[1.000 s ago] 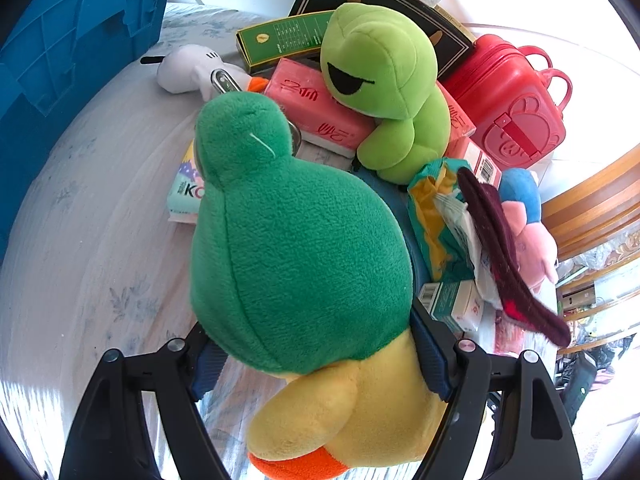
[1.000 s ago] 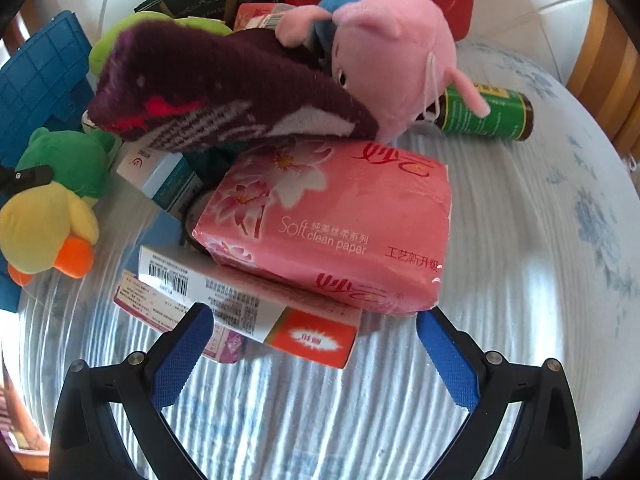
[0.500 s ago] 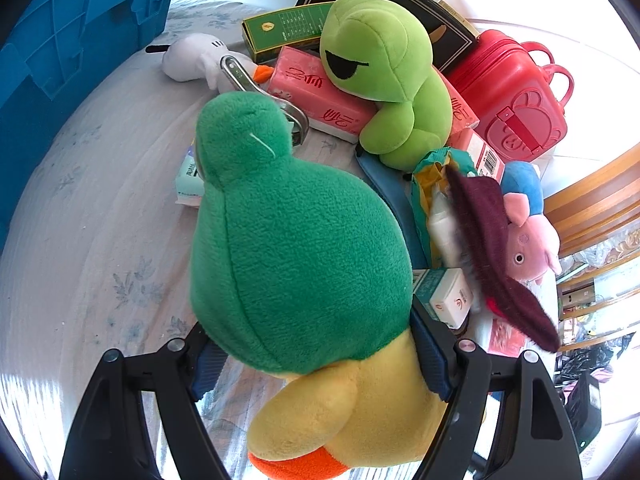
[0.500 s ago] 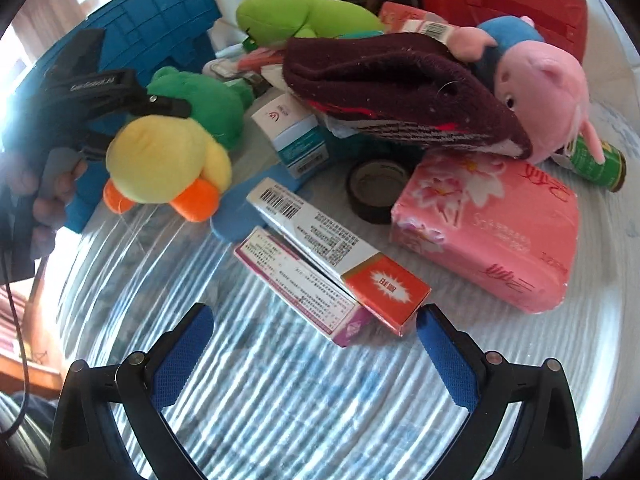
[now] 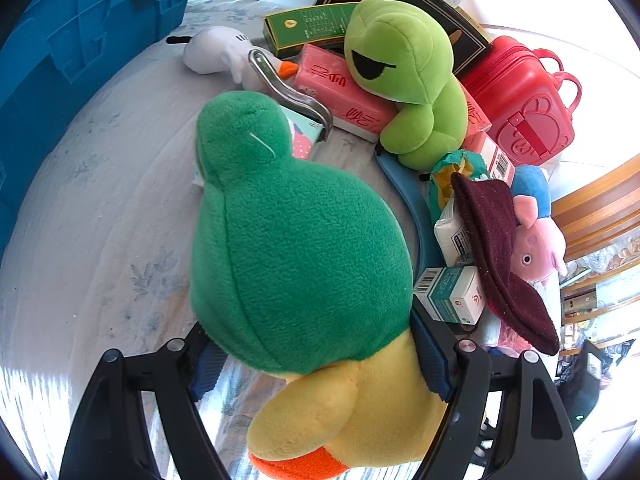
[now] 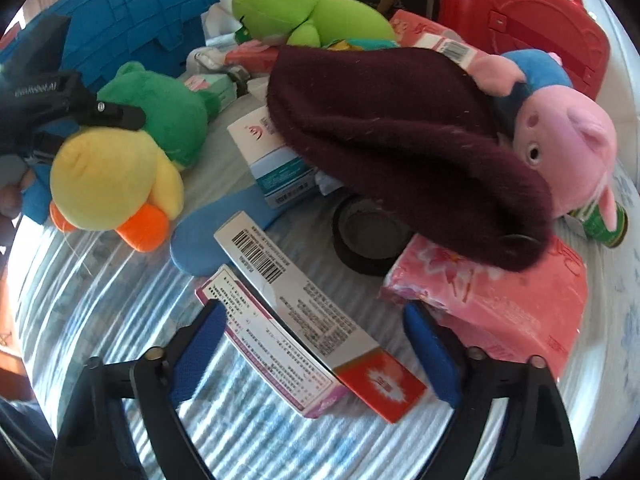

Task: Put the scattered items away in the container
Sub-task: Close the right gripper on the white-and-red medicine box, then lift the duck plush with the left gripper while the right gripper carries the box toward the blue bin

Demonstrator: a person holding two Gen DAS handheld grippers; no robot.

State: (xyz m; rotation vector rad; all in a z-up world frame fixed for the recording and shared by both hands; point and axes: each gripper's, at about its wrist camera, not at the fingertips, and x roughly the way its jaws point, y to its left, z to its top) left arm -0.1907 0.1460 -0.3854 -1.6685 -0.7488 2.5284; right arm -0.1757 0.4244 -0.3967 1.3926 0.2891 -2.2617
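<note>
My right tool is closing around the two stiff, light boxes, best taken across their narrow sides, while my left tool squeezes the soft plush duck.

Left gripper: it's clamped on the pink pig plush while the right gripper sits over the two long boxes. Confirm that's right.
Not quite. The left gripper is clamped on the green and yellow duck plush, not the pink pig plush, which lies in the pile under the maroon cloth. Both wrist views show it. The right gripper does sit over the two long boxes, its jaws closing.
</note>
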